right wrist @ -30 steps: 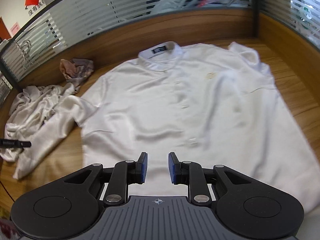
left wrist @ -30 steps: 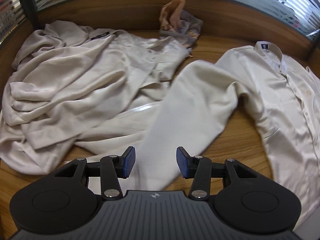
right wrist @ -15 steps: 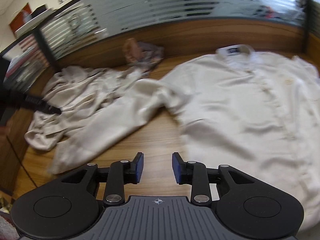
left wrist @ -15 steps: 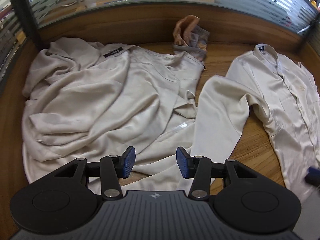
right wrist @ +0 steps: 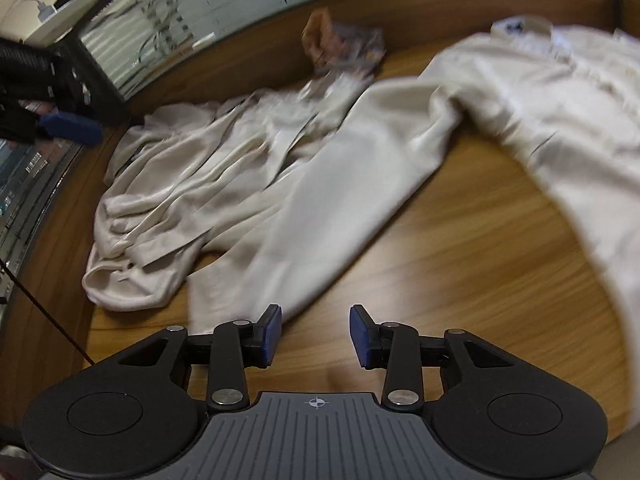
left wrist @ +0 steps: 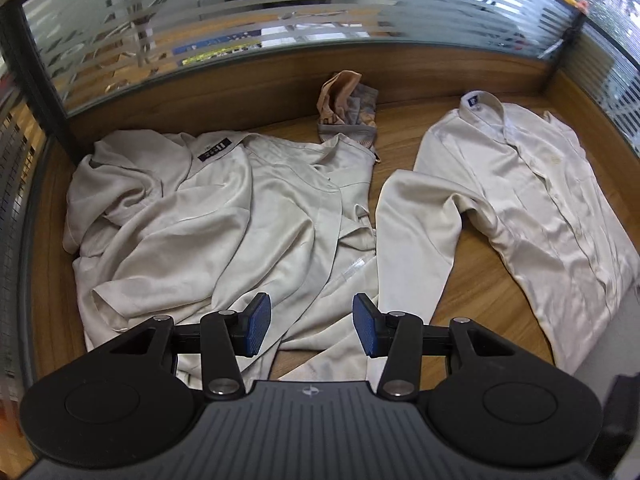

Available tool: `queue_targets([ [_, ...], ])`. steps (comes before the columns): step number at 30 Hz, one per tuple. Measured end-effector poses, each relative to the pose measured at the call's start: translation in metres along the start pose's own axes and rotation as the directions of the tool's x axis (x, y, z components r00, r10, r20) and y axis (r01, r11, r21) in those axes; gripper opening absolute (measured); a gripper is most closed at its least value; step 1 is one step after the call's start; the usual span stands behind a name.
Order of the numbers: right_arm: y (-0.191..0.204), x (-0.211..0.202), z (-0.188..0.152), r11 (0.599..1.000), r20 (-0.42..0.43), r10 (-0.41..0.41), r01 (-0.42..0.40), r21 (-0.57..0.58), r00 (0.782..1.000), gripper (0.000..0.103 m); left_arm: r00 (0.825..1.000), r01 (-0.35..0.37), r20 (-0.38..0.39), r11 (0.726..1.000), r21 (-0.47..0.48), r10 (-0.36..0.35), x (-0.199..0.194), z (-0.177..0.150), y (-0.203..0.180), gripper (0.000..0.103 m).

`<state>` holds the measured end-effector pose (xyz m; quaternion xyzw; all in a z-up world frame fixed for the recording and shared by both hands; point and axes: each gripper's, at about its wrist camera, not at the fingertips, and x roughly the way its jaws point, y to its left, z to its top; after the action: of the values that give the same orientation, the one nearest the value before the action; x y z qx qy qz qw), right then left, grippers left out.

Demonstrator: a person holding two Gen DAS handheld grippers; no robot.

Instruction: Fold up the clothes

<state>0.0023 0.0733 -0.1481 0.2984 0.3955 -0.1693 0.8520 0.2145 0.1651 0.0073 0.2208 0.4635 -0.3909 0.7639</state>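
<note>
Nearest, the right gripper [right wrist: 315,334] tips steeply down over bare table [right wrist: 460,280] by the near edge. Its jaws have just been opening and hold nothing, likely readying for the sleeve [right wrist: 320,216] stretched out just beyond. The left gripper [left wrist: 311,330], half-open and empty, is raised above the crumpled shirt [left wrist: 192,224]. The flat shirt [left wrist: 552,208] lies buttoned toward the far right corner for folding.

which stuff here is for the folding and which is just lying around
For the job:
- spread-out shirt
- crumpled shirt
- left gripper, open
- right gripper, open, jaws just been opening, nothing between them

Lying about:
- patterned cloth bundle
- wooden desk
</note>
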Motion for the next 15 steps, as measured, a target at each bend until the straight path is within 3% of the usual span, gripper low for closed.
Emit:
queue_targets([
  [6, 0.048, 0.032, -0.025, 0.999, -0.032, -0.019, 0.020, 0.030, 0.999, 0.049, 0.997, 0.065, -0.037, 0.994, -0.091, -0.069, -0.011, -0.005, 0.016, 0.051],
  [9, 0.061, 0.040, -0.031, 0.999, -0.008, -0.037, 0.037, 0.031, 0.999, 0.051, 0.997, 0.073, -0.016, 0.995, -0.062, -0.074, -0.015, -0.001, 0.010, 0.051],
  [11, 0.064, 0.047, -0.032, 0.999, -0.005, -0.041, 0.041, 0.033, 0.999, 0.045, 0.998, 0.058, 0.015, 0.998, -0.027, -0.057, -0.019, 0.001, 0.005, 0.051],
  [12, 0.064, 0.050, -0.033, 0.998, -0.005, -0.041, 0.042, 0.037, 0.999, 0.036, 0.998, 0.060, 0.031, 0.998, -0.024, -0.059, -0.022, 0.001, 0.004, 0.051],
  [14, 0.062, 0.055, -0.033, 0.998, -0.003, -0.034, 0.034, 0.049, 0.999, 0.012, 0.995, 0.082, 0.063, 0.996, -0.031, -0.080, -0.025, 0.000, 0.004, 0.064],
  [15, 0.059, 0.054, -0.032, 0.998, 0.006, -0.019, 0.018, 0.062, 1.000, 0.009, 0.992, 0.103, 0.079, 0.994, -0.037, -0.099, -0.026, -0.001, 0.004, 0.065],
])
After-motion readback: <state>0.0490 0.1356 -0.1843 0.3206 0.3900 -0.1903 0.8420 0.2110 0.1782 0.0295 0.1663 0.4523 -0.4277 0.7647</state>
